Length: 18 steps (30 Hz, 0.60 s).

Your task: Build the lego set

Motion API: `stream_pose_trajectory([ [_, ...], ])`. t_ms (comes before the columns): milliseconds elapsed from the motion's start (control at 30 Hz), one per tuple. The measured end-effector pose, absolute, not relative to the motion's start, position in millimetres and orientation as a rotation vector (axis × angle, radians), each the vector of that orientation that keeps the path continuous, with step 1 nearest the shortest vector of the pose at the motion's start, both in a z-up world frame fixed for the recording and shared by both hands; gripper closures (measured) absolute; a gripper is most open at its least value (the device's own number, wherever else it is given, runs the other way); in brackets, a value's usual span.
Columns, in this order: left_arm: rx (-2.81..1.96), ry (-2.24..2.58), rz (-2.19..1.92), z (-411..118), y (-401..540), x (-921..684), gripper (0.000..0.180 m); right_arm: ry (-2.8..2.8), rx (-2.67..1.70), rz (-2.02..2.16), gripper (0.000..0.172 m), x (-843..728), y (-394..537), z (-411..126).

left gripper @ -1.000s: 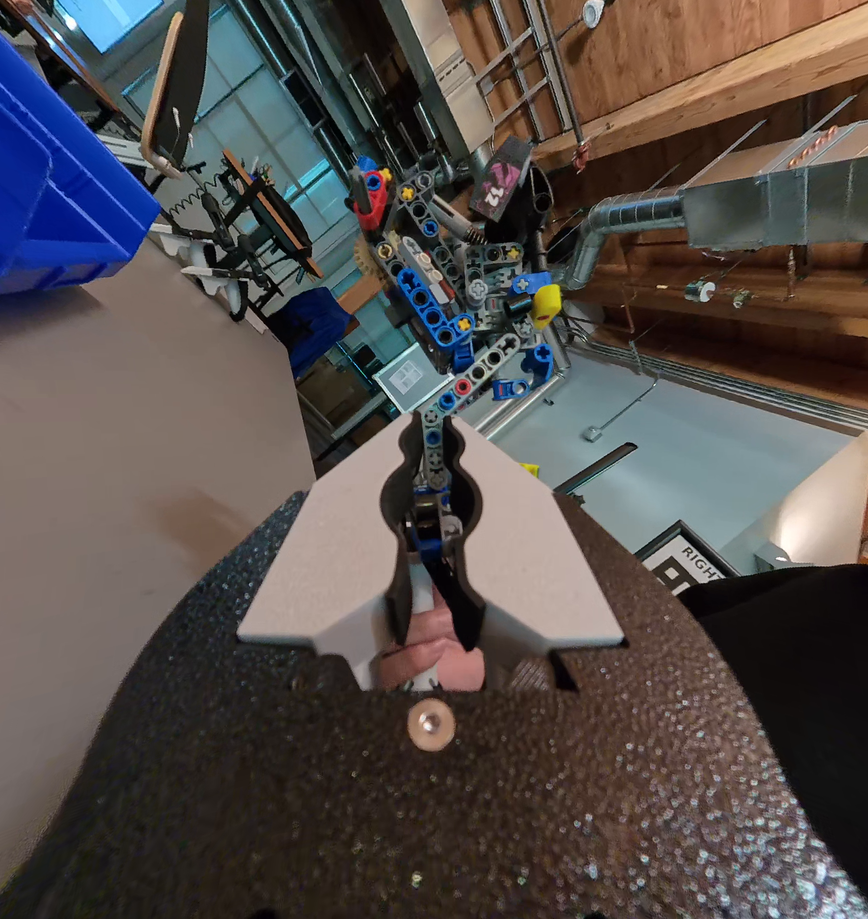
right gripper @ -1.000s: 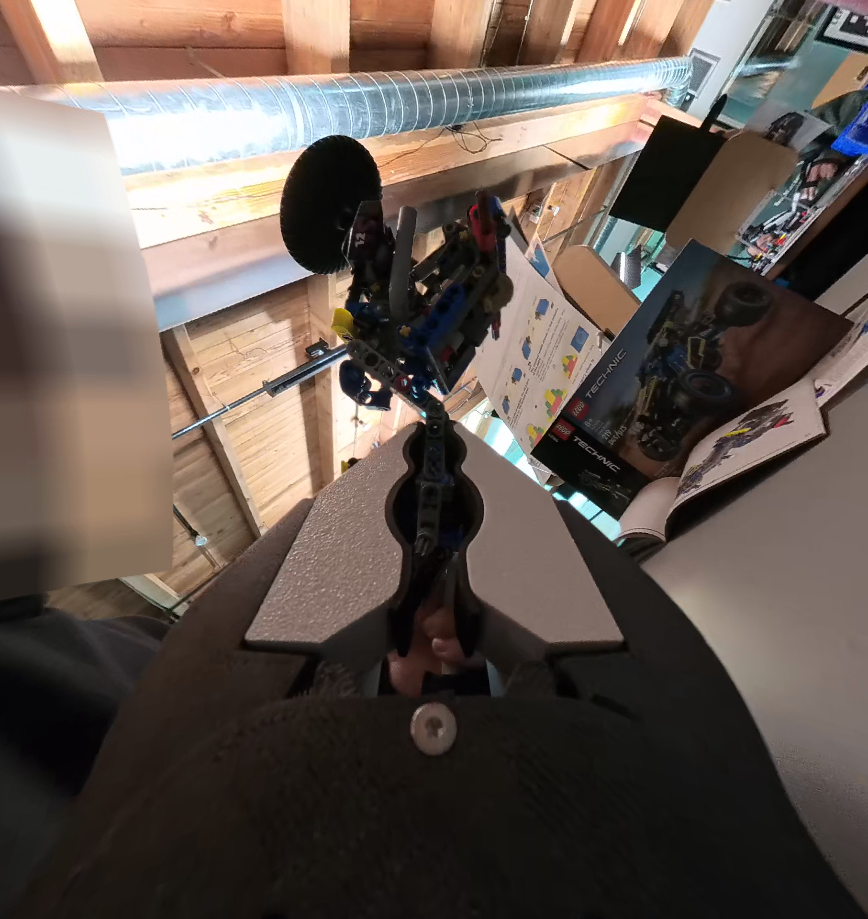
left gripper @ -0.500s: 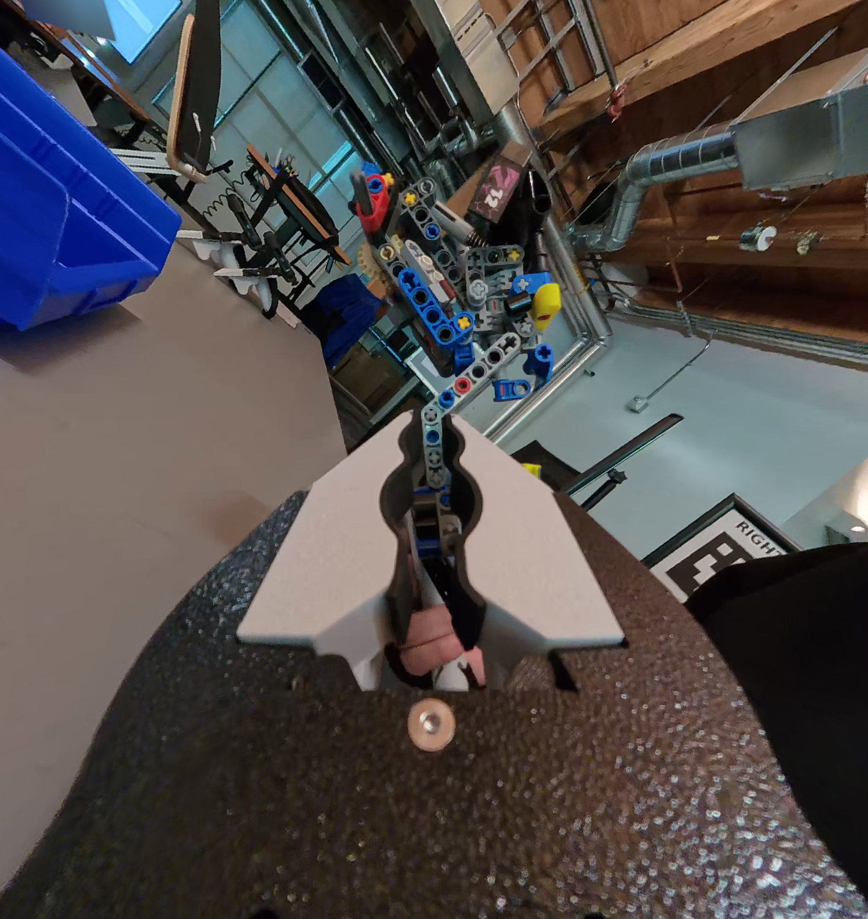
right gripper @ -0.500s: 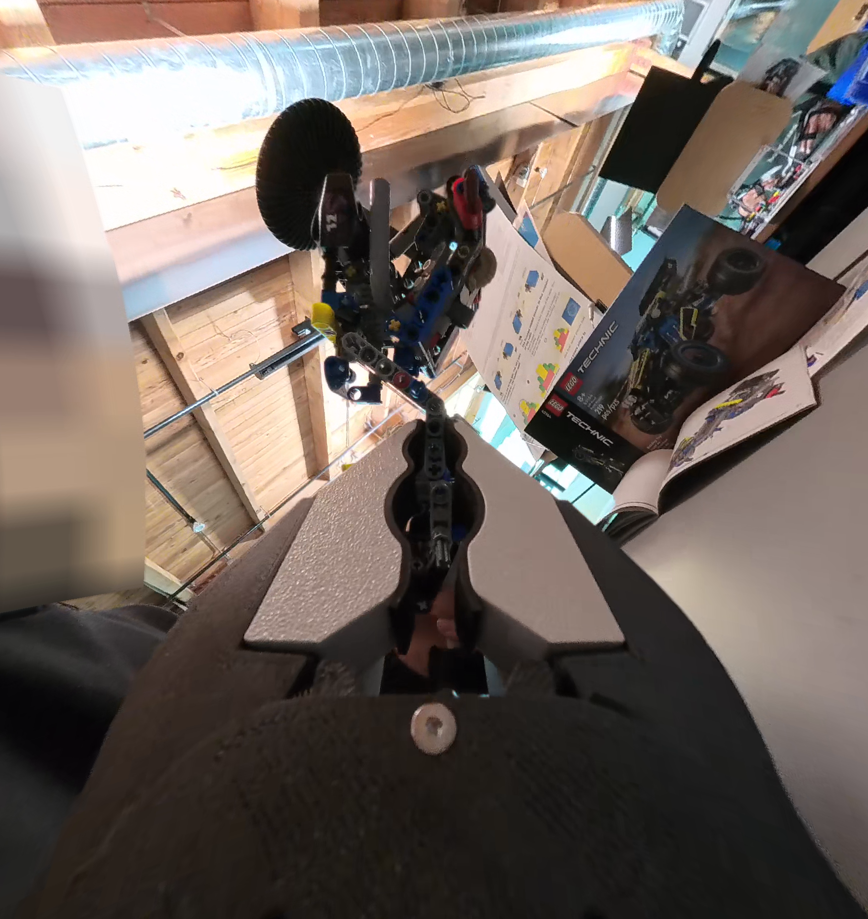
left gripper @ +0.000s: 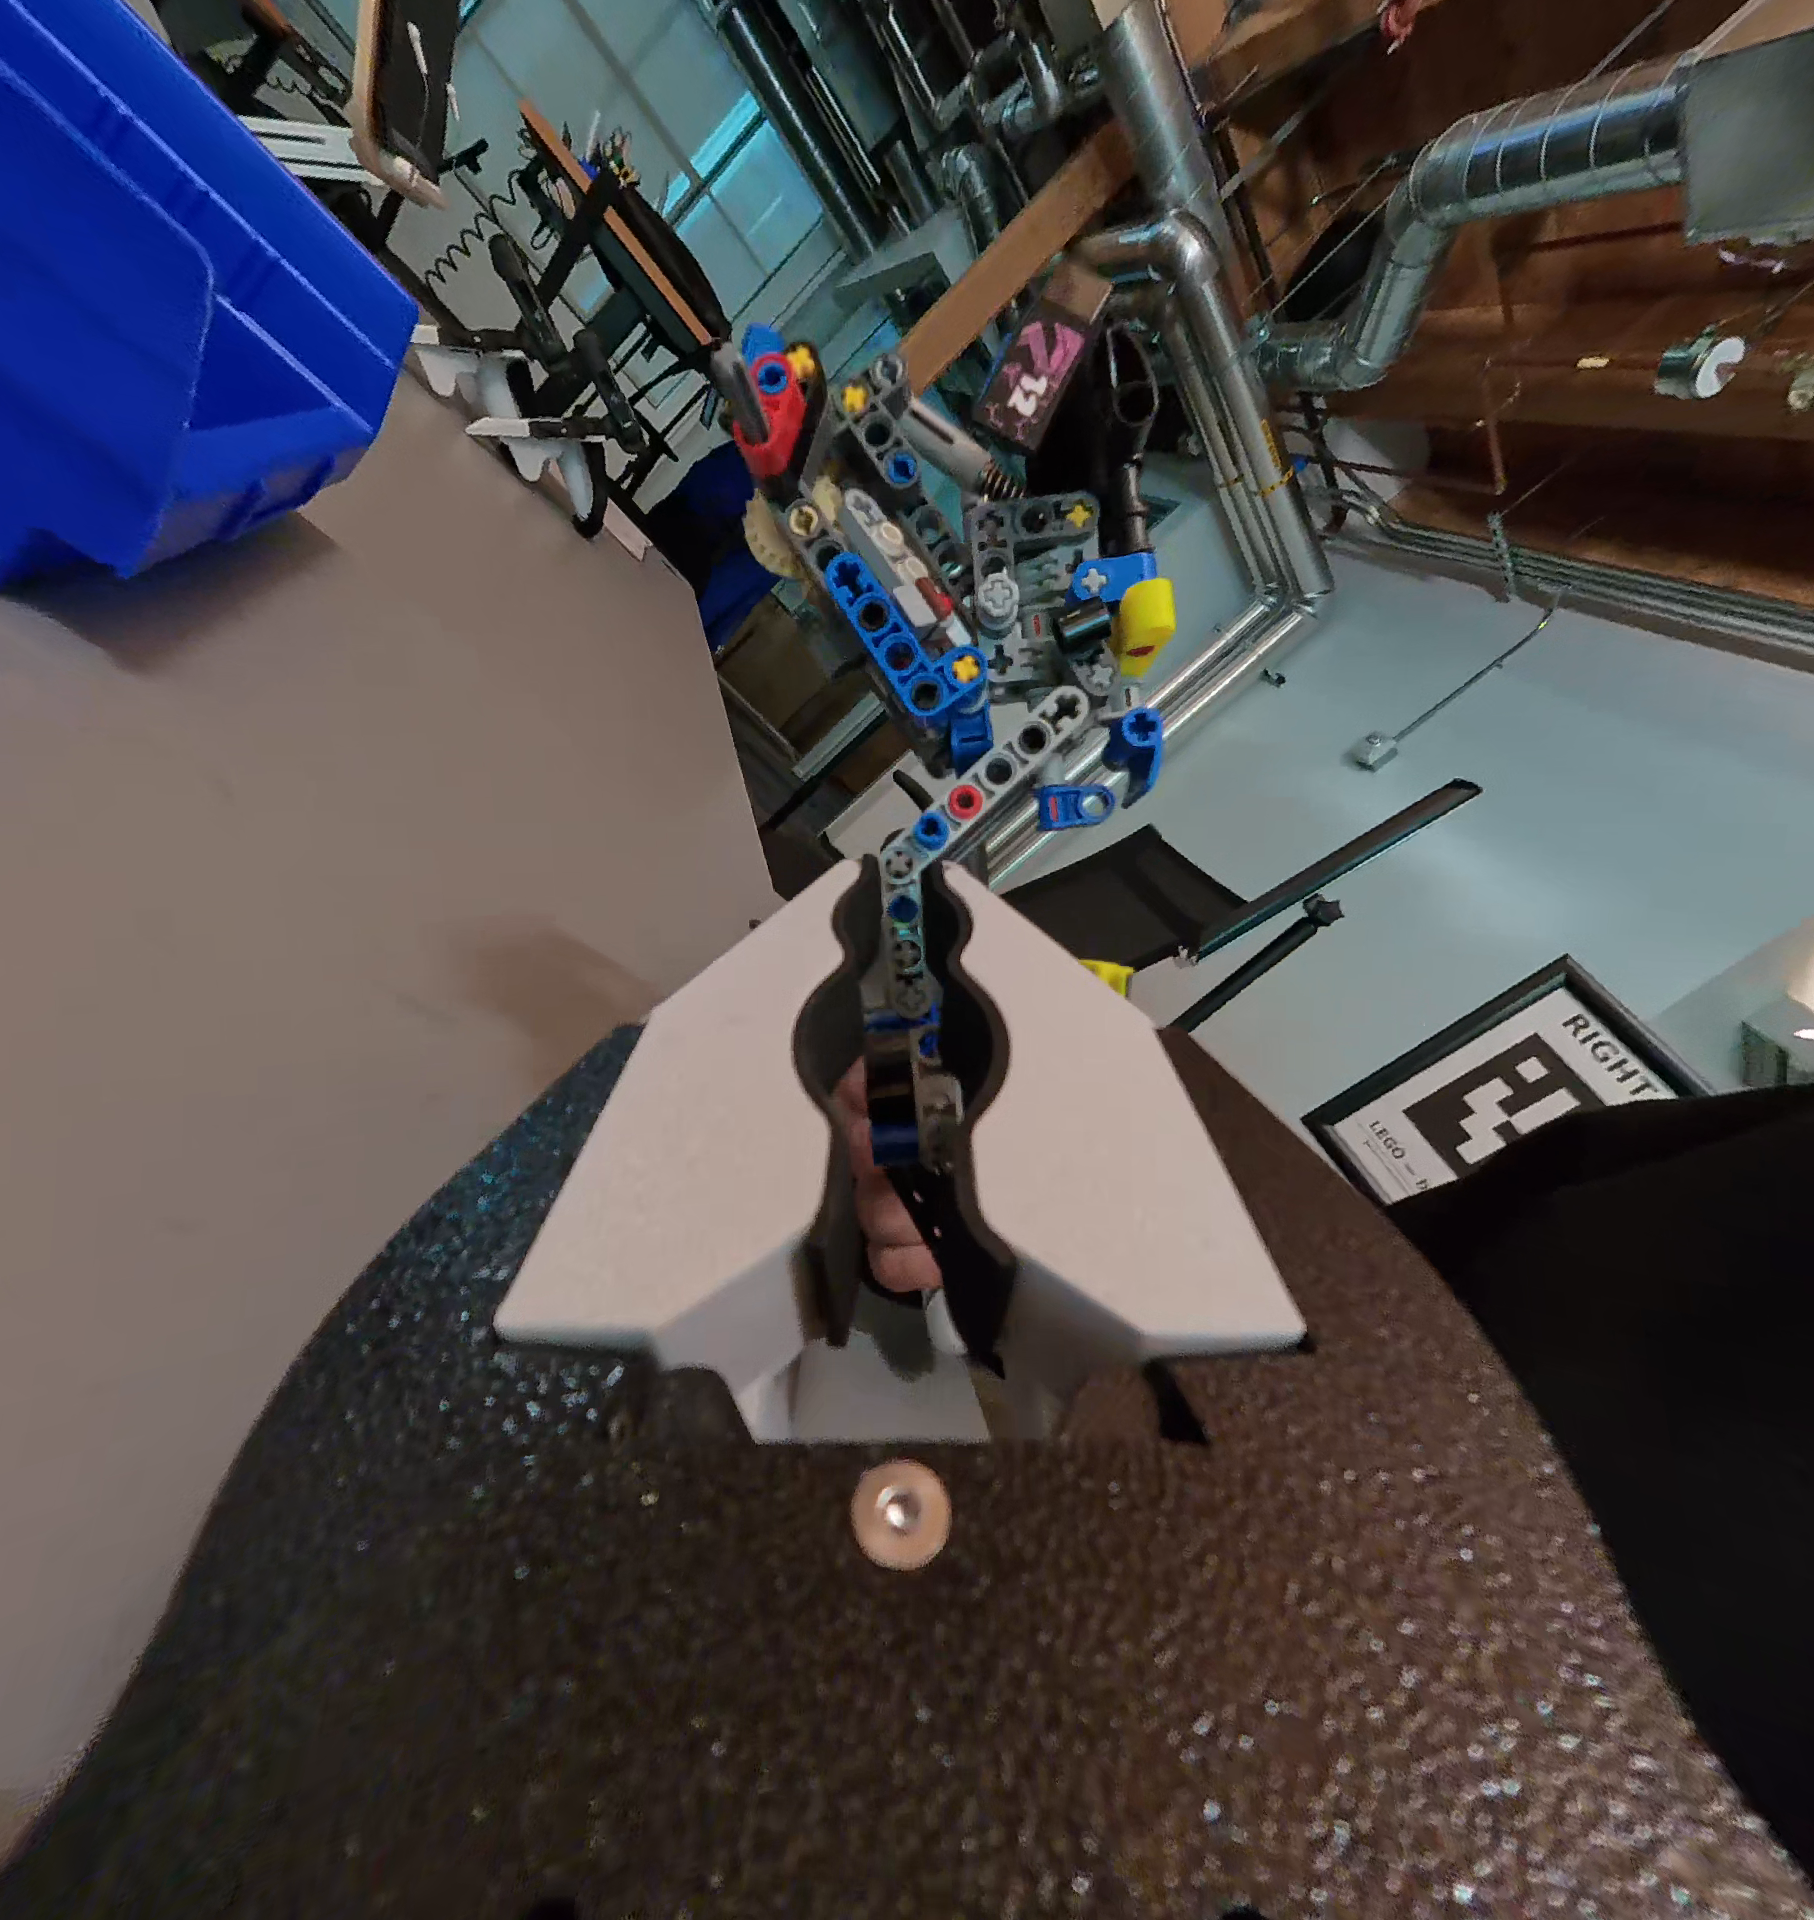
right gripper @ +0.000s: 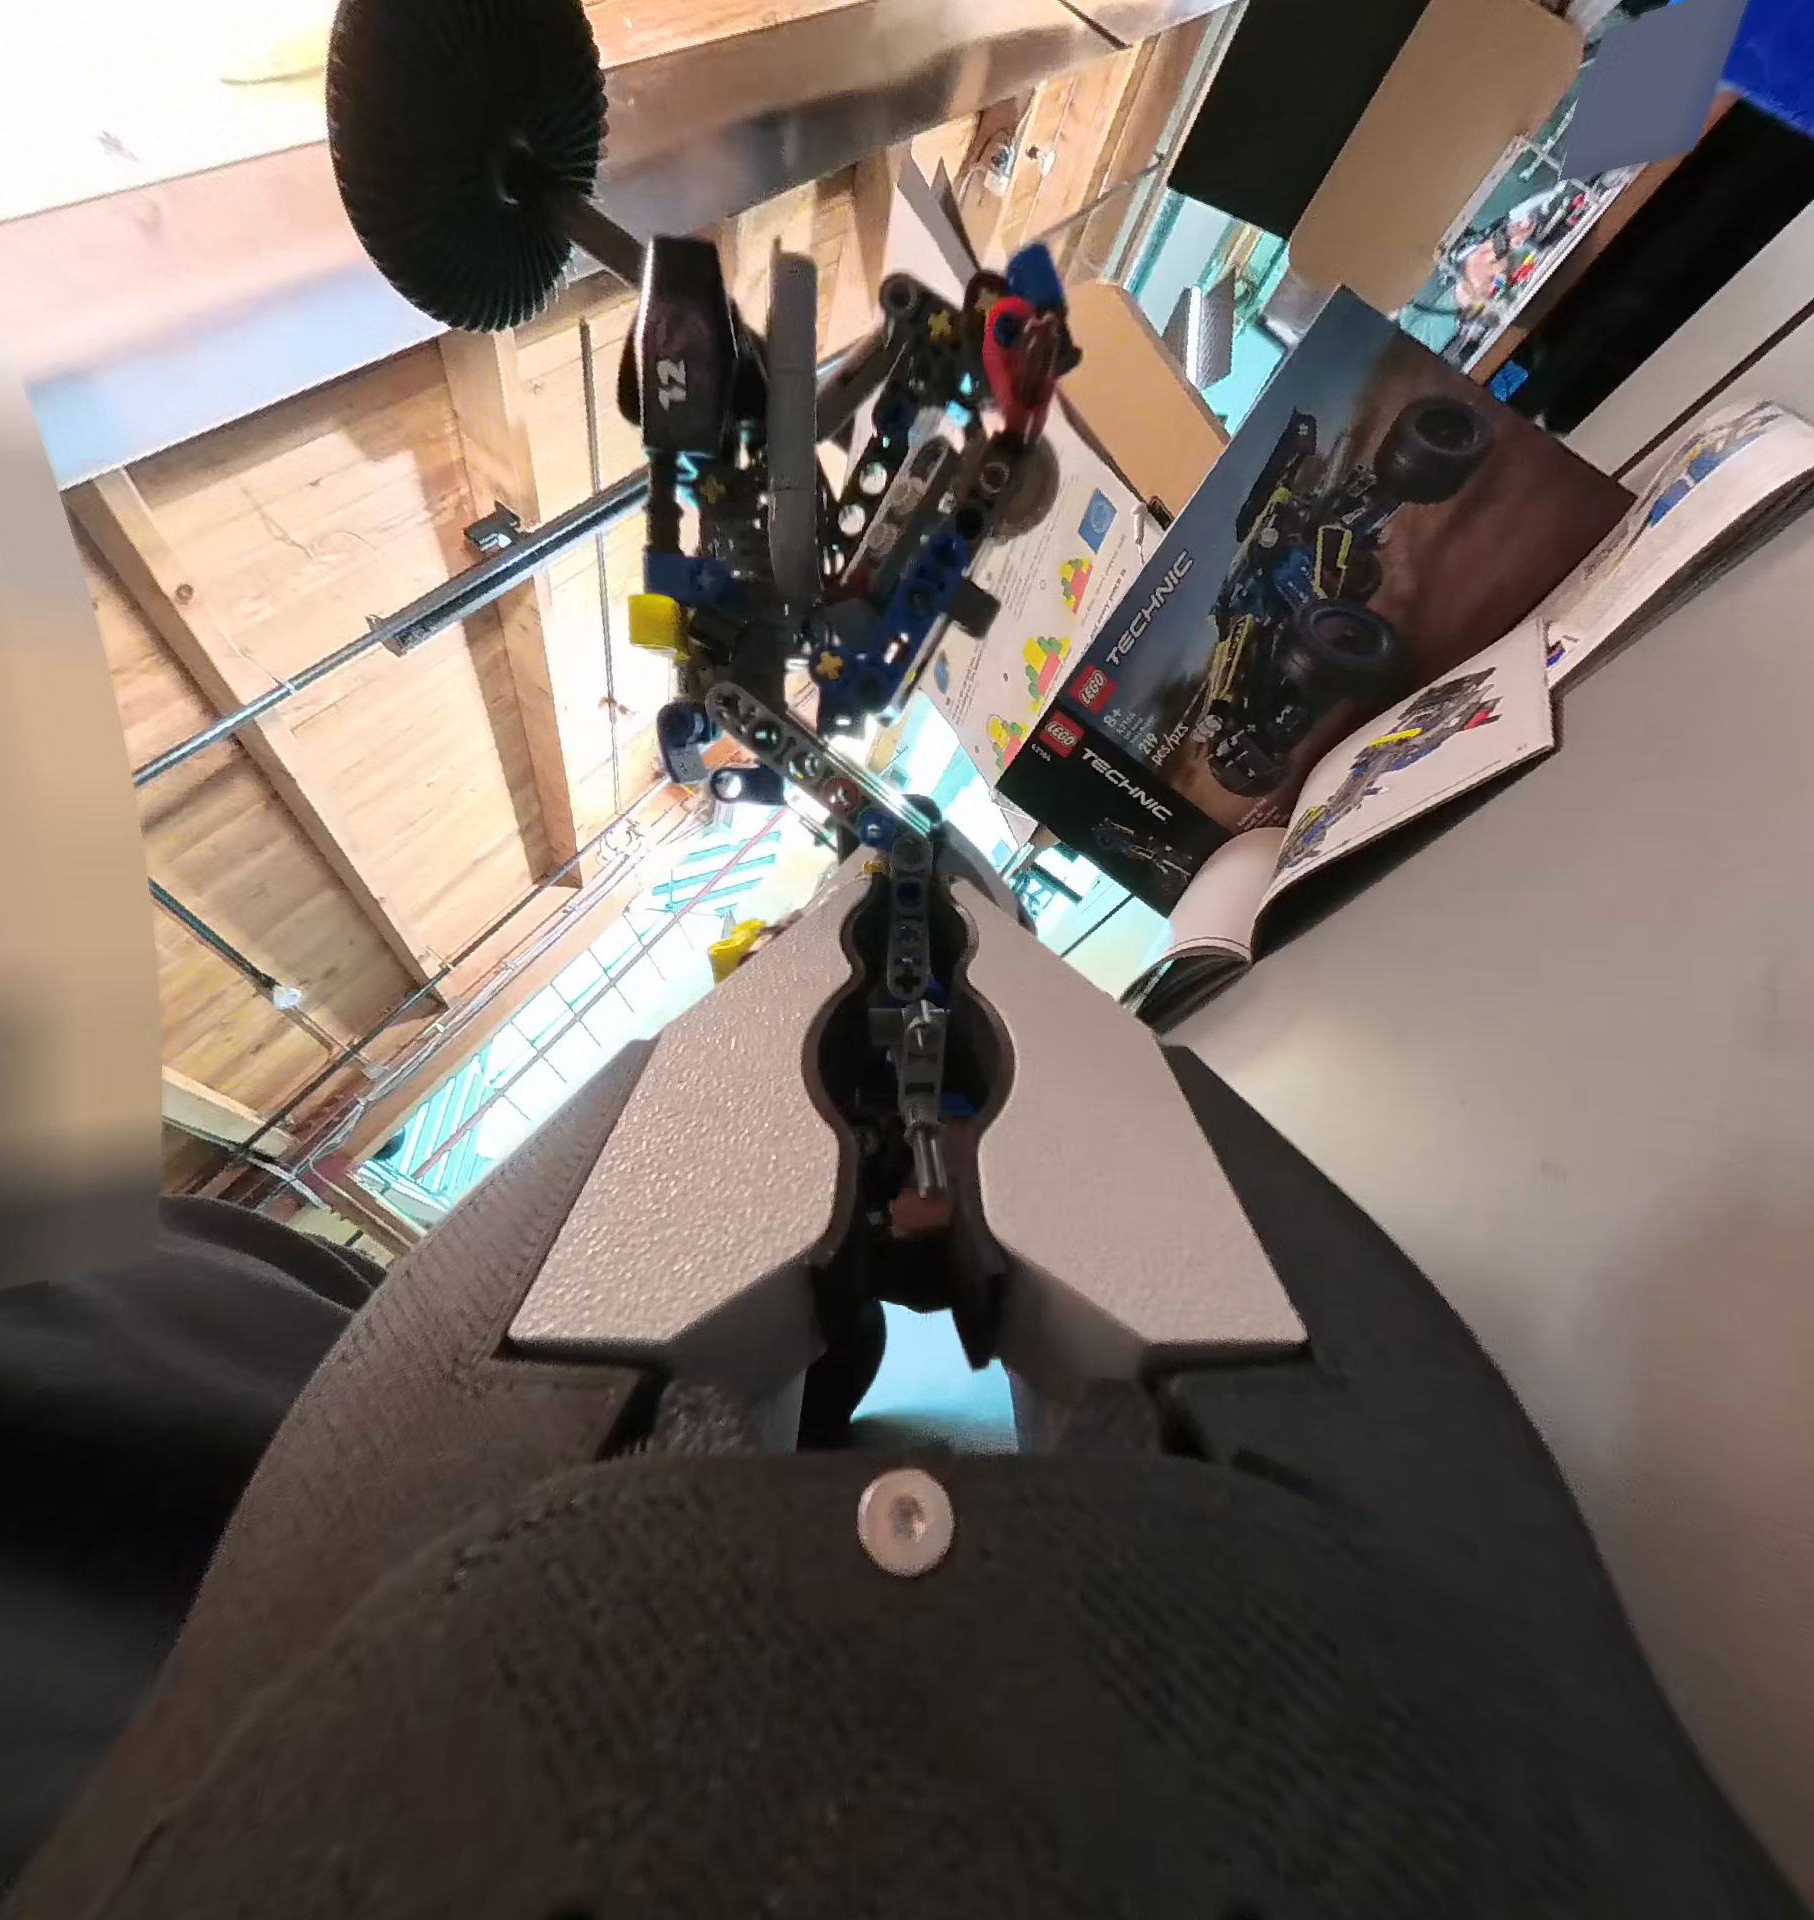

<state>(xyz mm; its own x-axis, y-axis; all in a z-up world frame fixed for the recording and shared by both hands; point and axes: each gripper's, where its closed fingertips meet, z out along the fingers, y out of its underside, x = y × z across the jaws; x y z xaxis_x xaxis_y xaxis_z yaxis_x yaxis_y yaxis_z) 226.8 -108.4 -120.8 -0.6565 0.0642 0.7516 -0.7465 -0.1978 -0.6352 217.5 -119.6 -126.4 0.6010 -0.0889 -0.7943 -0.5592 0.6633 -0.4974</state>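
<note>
Left gripper [left gripper: 905,883]: clenched on a grey beam with holes [left gripper: 903,940], both pads pressed against its two sides. Beam bent at the fingertips and running up to the right into a toy model [left gripper: 944,582] of grey, blue, red and yellow pieces, lifted in the air above the grey table [left gripper: 311,831]. Behind the fingers, between them, part of a hand [left gripper: 887,1226] visible. Blue bin [left gripper: 124,312] standing on the table at the far left, well apart from the model. At the lower right, a framed board with a black and white square pattern [left gripper: 1495,1101] and a black sleeve [left gripper: 1661,1351].

Right gripper [right gripper: 908,888]: also closed tight on a grey beam of the same model [right gripper: 908,935] (seen here from the other side), pads touching it on both sides. Model [right gripper: 830,540] hanging out above the fingertips, with a black ribbed wheel [right gripper: 467,156] at the top left and a dark panel bearing a number [right gripper: 679,353] just beside it. To the right, a toy box [right gripper: 1318,582] standing tilted on the table [right gripper: 1557,1039], an open booklet [right gripper: 1402,790] lying just in front of it. Wooden beams [right gripper: 383,665] in the background at left.
</note>
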Motion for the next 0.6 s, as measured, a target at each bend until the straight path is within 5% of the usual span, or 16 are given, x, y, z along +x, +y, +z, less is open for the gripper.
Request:
stream_pose_trajectory([
  [600, 0.751, -1.613, 1.889, -130.4, -103.6, 228.5, 0.174, 0.916, -0.822, 0.344, 0.167, 218.1, -114.4, -134.4],
])
